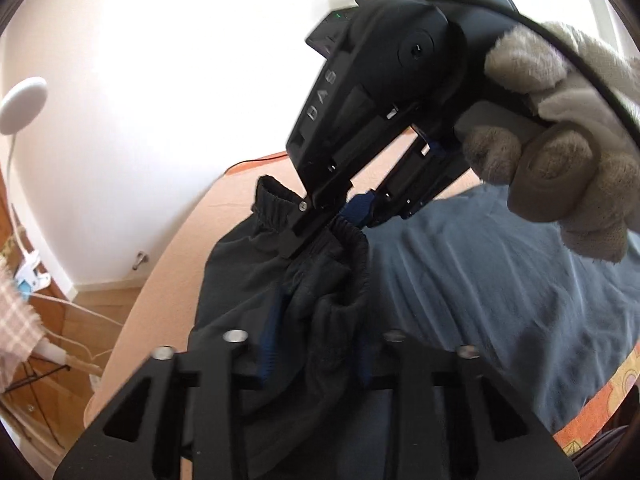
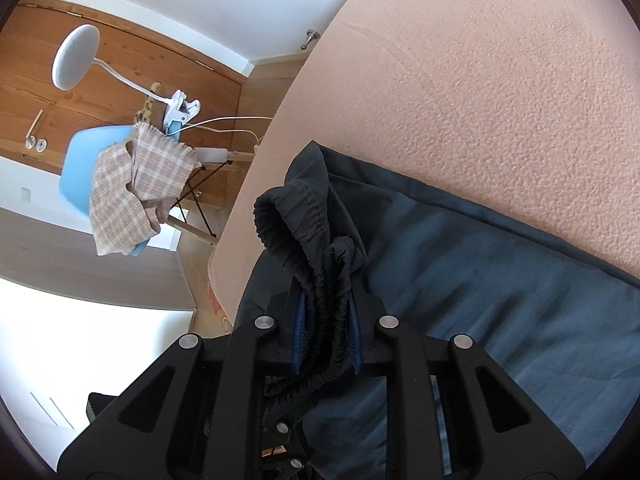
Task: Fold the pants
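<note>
The pants (image 2: 312,248) are held above the bed (image 2: 500,92) by the waistband, clamped in the jaws of both the left gripper (image 1: 316,356) and the right gripper (image 2: 326,340), probably so that the legs hang straight for folding.

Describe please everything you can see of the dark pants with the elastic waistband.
The dark, almost black pants look like thin woven fabric with a gathered elastic waistband. They are bunched and partly lifted over a grey-blue cloth that lies on a peach textured surface. The right gripper is shut on the folded waistband, pinched between its blue pads. The left gripper is shut on a wrinkled lower part of the fabric. One waistband loop stands free beyond the right gripper.
</note>
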Action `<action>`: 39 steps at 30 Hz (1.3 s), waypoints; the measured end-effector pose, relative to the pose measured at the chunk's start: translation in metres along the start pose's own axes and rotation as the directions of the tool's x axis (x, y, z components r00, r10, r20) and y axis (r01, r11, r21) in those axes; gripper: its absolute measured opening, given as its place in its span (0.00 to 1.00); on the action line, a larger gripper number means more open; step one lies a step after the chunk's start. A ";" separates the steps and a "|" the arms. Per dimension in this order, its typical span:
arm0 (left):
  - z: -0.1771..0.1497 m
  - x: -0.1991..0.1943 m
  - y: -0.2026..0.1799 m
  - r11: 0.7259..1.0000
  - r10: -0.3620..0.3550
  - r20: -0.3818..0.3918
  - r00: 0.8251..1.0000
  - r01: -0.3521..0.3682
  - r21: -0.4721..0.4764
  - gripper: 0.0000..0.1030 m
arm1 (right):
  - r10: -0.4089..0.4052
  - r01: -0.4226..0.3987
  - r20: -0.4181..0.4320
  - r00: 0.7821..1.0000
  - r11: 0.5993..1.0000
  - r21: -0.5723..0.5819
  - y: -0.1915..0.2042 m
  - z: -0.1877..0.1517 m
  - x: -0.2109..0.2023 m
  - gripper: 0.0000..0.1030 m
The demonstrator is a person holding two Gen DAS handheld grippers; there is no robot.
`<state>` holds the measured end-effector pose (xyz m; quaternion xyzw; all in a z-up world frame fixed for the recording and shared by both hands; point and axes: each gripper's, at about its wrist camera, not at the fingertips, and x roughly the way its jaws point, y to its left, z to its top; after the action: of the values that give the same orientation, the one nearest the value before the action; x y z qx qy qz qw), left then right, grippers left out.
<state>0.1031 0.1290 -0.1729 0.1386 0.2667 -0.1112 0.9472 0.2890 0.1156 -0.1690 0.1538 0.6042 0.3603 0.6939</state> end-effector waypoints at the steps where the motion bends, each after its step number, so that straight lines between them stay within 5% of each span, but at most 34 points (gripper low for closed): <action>1: 0.001 0.003 -0.001 1.000 -0.009 -0.004 1.000 0.009 0.012 0.16 | -0.008 0.007 0.008 1.000 1.000 0.004 0.000 0.000 -0.002 0.19; 3: 0.003 0.003 -0.003 1.000 -0.020 -0.004 1.000 0.020 0.020 0.14 | -0.025 0.025 0.004 1.000 1.000 0.012 -0.002 0.001 -0.005 0.23; 5: 0.008 0.000 -0.009 0.999 -0.034 -0.004 0.999 0.034 0.031 0.13 | -0.049 0.049 -0.009 0.999 0.998 0.036 -0.005 0.002 -0.007 0.41; 9: 0.013 -0.008 -0.021 0.995 -0.051 -0.006 0.999 0.052 0.082 0.13 | -0.023 0.025 -0.027 0.999 0.998 0.064 -0.013 0.001 -0.010 0.42; 13: 0.025 -0.019 -0.029 0.992 -0.077 -0.019 0.997 0.079 0.097 0.13 | -0.002 0.000 0.022 1.000 0.997 0.081 -0.018 -0.004 -0.022 0.23; 16: 0.040 -0.028 -0.031 0.991 -0.111 -0.021 0.994 0.112 0.077 0.13 | 0.015 -0.019 0.063 0.998 0.998 0.068 -0.018 -0.009 -0.040 0.19; 25: 0.084 -0.055 -0.063 0.979 -0.199 -0.021 0.980 0.200 0.049 0.13 | 0.014 -0.018 0.166 0.986 1.000 0.023 -0.017 -0.028 -0.105 0.18; 39: 0.110 -0.064 -0.190 0.924 -0.371 -0.041 0.928 0.373 0.081 0.13 | -0.043 0.020 0.236 0.971 0.995 0.098 -0.093 -0.099 -0.207 0.18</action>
<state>0.0483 -0.0760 -0.0870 0.1282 0.2949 -0.2988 0.8985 0.2223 -0.1128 -0.1009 0.2190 0.5356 0.2993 0.7587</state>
